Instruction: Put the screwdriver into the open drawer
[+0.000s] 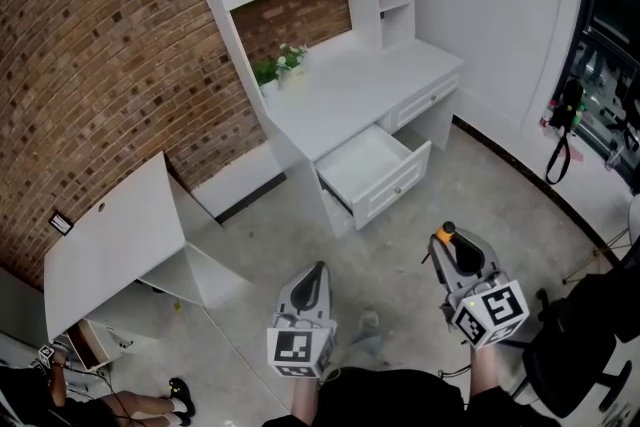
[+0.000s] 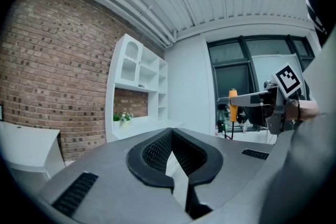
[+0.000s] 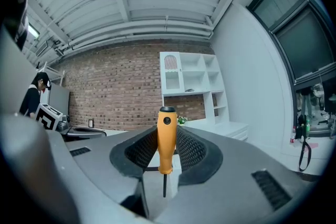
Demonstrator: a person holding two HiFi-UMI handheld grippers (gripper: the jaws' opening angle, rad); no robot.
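The white desk (image 1: 350, 90) stands against a brick wall (image 1: 90, 45) on a grey floor (image 1: 480, 185). The drawer (image 1: 397, 180) under the desk top is pulled open. The screwdriver (image 3: 166, 147) has an orange handle with a black cap. It stands upright, shaft down, clamped in the right gripper (image 3: 167, 132), well short of the desk. The left gripper (image 2: 170, 131) is closed and empty.

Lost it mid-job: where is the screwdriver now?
The screwdriver stands upright, gripped in the right tongs, at the head view's lower right, short of the open drawer.
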